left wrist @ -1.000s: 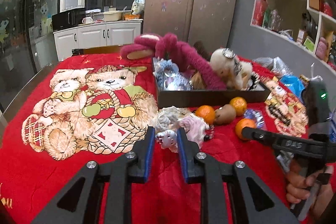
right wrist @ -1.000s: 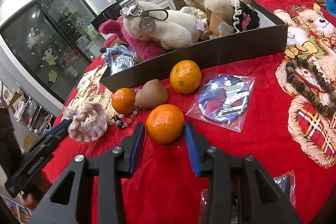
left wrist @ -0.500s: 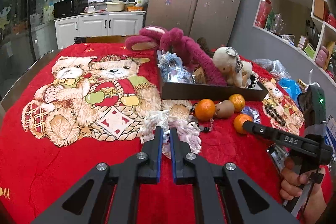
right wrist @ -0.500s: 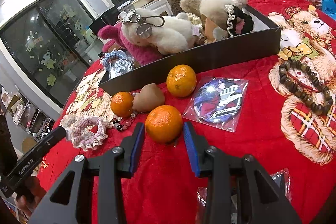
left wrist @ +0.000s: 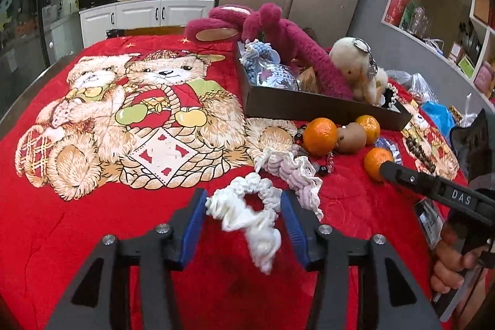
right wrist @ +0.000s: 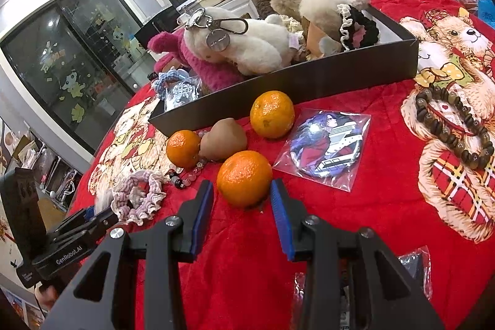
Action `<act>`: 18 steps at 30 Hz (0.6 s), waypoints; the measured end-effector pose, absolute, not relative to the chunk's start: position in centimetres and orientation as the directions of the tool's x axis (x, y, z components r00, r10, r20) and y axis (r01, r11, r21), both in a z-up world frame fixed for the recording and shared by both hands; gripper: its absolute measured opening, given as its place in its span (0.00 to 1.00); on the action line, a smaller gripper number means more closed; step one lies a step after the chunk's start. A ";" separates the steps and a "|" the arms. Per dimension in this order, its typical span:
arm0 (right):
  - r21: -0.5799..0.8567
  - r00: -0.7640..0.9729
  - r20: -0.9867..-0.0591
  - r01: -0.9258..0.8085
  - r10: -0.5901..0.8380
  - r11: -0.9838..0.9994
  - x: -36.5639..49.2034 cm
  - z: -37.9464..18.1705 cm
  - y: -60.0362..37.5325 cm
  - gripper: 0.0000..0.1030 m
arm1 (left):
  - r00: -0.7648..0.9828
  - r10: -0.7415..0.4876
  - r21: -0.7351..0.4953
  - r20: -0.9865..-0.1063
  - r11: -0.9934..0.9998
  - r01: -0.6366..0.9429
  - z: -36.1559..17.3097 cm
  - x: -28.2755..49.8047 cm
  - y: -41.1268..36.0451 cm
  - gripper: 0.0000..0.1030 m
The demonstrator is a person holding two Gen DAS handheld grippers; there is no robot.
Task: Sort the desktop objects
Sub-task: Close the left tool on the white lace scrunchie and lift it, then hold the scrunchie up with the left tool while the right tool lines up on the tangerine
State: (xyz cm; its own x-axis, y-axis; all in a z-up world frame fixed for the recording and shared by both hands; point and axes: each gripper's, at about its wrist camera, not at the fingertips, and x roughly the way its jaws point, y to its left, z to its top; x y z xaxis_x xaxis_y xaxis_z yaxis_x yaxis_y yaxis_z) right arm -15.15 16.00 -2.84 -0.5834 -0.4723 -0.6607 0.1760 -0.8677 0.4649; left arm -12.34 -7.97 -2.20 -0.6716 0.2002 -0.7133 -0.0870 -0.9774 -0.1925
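- Here, the left gripper [left wrist: 243, 217] stands wide open, its blue pads flanking a white scrunchie [left wrist: 247, 214] that appears blurred and partly off the red blanket [left wrist: 77, 221]; whether a pad touches it cannot be told.
- The scrunchie lies directly ahead of the left gripper, between the jaws, toward the blanket's near edge. Its ring runs crosswise from pad to pad, with a loose tail hanging toward the camera.
- Just beyond it rests a pinkish scrunchie [left wrist: 294, 172], beside a strand of glass beads [left wrist: 324, 166].
- The right gripper [right wrist: 243, 198] is likewise wide open, bracketing the nearest orange [right wrist: 244, 178] without visible contact. The fruit sits dead ahead on the blanket, round, so no axis governs the closing.
- Beyond this orange lie a second orange [right wrist: 183, 148], a brown pear-shaped fruit [right wrist: 223, 139] and a third orange [right wrist: 272, 114], all close along the near wall of the dark box [right wrist: 309, 82].
- The box, near the blanket's far edge, holds plush toys [right wrist: 247, 45]; a bagged badge [right wrist: 324, 144] and a bead bracelet [right wrist: 451, 126] lie to the right.
- Judgement: each gripper is nearer its own item; closing should suffice for either grasp.
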 end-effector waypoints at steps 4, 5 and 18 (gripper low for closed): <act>0.464 -0.580 -0.662 0.181 -0.475 -0.867 -15.1 -2.8 15.9 0.38 | -0.642 0.231 -0.230 -0.731 -0.969 -0.086 -2.7 -12.8 -8.3 0.13; 0.463 -0.579 -0.662 0.182 -0.475 -0.867 -15.1 -2.8 15.9 0.38 | -0.646 0.226 -0.222 -0.729 -0.971 -0.089 -2.6 -12.8 -8.2 0.11; 0.450 -0.582 -0.663 0.194 -0.472 -0.872 -15.0 -2.7 15.7 0.37 | -0.756 0.100 -0.130 -0.647 -0.991 -0.020 0.7 -10.9 -9.3 0.10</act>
